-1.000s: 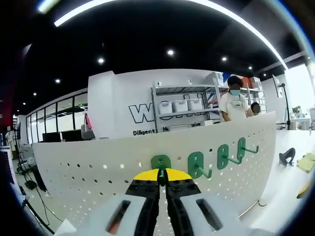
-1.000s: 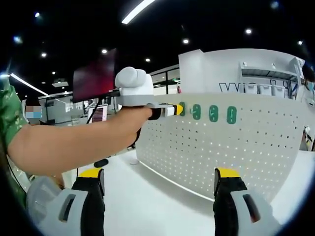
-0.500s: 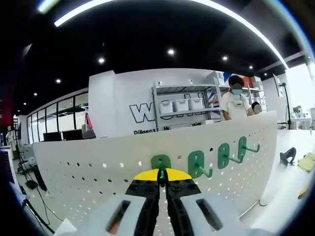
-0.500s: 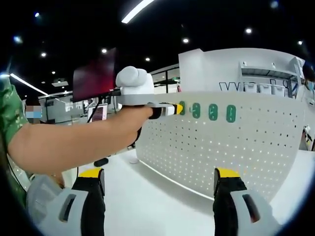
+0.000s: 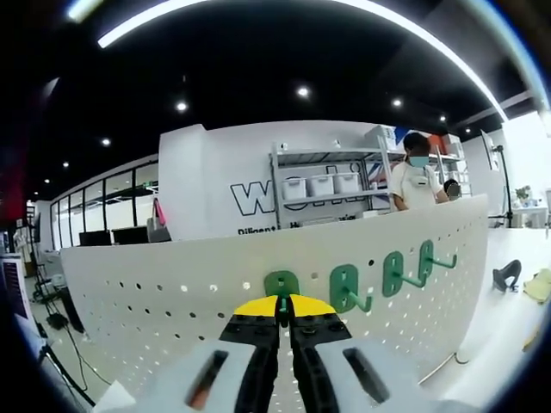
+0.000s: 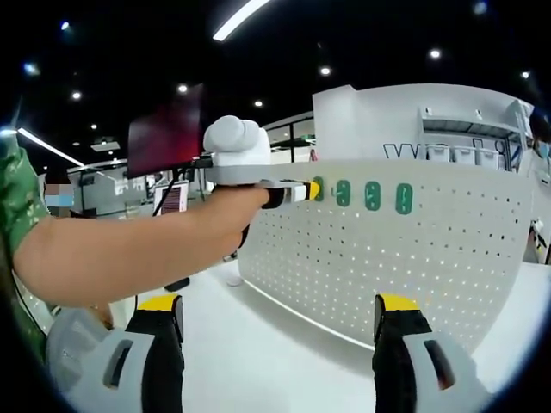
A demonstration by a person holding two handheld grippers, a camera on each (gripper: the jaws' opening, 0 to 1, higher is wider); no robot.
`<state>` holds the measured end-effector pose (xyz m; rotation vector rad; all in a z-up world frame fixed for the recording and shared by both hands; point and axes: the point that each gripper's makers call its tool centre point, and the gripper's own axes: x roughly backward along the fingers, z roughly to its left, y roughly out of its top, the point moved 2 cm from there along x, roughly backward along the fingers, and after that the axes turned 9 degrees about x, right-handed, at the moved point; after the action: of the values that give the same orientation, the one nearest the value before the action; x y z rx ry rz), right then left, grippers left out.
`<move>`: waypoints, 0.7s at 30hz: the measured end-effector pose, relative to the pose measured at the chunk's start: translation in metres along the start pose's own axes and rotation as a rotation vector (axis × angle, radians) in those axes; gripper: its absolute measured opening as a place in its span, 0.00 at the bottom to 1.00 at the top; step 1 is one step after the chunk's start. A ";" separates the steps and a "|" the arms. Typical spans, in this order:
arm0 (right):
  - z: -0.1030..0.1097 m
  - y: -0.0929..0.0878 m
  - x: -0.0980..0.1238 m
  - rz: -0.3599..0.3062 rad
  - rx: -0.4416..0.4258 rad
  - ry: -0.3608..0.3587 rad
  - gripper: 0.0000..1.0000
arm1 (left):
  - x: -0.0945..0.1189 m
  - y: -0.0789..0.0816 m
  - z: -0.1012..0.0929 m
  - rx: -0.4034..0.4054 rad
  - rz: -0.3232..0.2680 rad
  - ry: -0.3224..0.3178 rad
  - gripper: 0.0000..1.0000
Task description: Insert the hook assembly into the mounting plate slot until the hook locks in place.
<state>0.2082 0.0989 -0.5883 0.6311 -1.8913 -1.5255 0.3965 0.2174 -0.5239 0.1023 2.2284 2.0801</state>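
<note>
A green hook [image 5: 281,284] is being held unmoved against the pegboard [image 5: 155,292] by pinching left tongs [image 5: 285,303]; right tongs [image 6: 275,331] are being kept spread.

1. Pegboard [image 5: 172,301] stands upright on the table [image 6: 258,361], spanning the left gripper view.
2. Four hooks in a row along the pegboard's upper part: first hook [image 5: 281,284] directly ahead of the left gripper [image 5: 284,303], three more hooks [image 5: 392,274] to its right.
3. Shelf rack [image 5: 323,194] and a person [image 5: 415,181] behind the pegboard.
4. Right gripper [image 6: 280,310] sits well apart from the pegboard, above the table.
</note>
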 end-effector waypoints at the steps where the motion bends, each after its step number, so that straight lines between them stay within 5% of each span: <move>1: 0.000 0.000 0.000 0.001 -0.001 0.001 0.94 | 0.000 0.000 0.000 0.003 0.000 0.001 0.03; 21: -0.005 -0.005 0.003 0.011 0.000 0.012 0.93 | -0.002 -0.003 -0.002 -0.012 -0.008 0.039 0.03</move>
<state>0.2090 0.0922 -0.5923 0.6273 -1.8830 -1.5115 0.3987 0.2152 -0.5267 0.0523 2.2334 2.1091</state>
